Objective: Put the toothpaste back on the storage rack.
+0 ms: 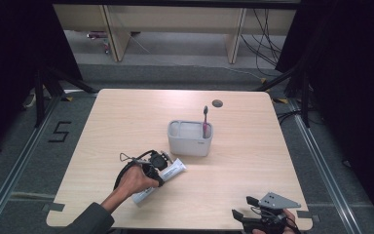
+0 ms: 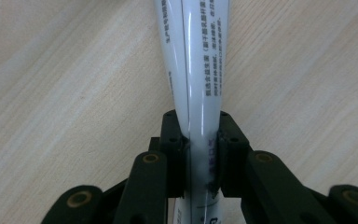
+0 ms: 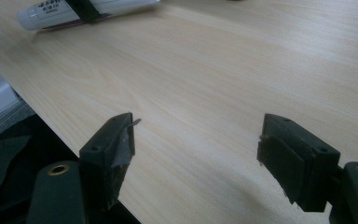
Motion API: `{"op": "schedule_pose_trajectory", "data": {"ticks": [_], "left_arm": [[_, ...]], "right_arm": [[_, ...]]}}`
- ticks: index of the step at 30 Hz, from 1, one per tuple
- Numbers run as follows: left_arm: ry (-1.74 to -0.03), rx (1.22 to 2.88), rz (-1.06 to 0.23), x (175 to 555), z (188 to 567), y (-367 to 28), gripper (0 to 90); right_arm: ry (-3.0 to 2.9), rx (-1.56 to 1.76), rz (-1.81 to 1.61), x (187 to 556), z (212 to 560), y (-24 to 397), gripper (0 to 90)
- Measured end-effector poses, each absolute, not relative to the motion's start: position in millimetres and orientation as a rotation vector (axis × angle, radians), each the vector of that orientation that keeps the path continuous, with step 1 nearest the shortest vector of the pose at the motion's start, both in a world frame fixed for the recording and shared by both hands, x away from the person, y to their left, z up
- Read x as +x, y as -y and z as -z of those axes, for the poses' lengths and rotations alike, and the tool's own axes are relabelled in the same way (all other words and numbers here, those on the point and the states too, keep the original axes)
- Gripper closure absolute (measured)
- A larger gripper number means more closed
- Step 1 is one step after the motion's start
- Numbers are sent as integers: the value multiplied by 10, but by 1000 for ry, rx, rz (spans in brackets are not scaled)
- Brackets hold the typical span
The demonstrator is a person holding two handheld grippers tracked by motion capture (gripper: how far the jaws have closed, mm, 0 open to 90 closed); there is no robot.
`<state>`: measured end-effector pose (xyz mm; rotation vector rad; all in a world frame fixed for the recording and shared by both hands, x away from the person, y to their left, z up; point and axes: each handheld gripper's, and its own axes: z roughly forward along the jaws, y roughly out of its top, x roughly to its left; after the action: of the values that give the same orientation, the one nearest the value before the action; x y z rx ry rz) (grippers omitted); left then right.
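The wooden table [image 1: 253, 161] takes up the middle of the high view, pale and mostly bare. Just above its centre stands the grey holder [image 1: 190, 139], a compartmented caddy with a toothbrush [image 1: 205, 122] upright in its right-hand compartment, head up. Lower left of centre lies the white toothpaste tube [image 1: 175, 169], flat on the wood and slanting from lower left to upper right, its upper end just short of the caddy's front wall.

The left gripper [image 1: 157, 164] is set across that tube. In the left gripper view the tube [image 2: 200, 70] runs up the middle of the frame and both black pads press on its flanks, so the jaws are drawn in to the tube's width and have it clamped (the tube looks slightly pinched where they bite). The right gripper [image 1: 241, 207] sits at the bottom right of the high view, near the table's edge; its jaws stand wide apart with nothing between them, bare wood beyond and the tube [image 3: 74, 11] far off in the upper left of its own view.

I judge the step in hand to be the grasp itself, made but not yet lifted. The next move likely calls for raising the tube, tipping it upright and lowering it into a free compartment left of the toothbrush, without knocking the light caddy
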<state>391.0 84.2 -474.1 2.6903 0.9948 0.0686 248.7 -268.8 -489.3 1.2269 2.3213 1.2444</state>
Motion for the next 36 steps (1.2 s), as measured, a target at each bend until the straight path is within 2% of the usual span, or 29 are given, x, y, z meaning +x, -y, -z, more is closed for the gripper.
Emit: {"op": "schedule_pose_trajectory", "data": {"ticks": [25,36], "left_arm": [[-898,2397,-126,3771,4137,-1037,759],[-905,2154,-158,3837,3917,-1012,759]], "right_arm": [[-2315,1229,-1242,2490,4905,2682,272],[-2315,1236,-1242,2486,4900,2686,271]]}}
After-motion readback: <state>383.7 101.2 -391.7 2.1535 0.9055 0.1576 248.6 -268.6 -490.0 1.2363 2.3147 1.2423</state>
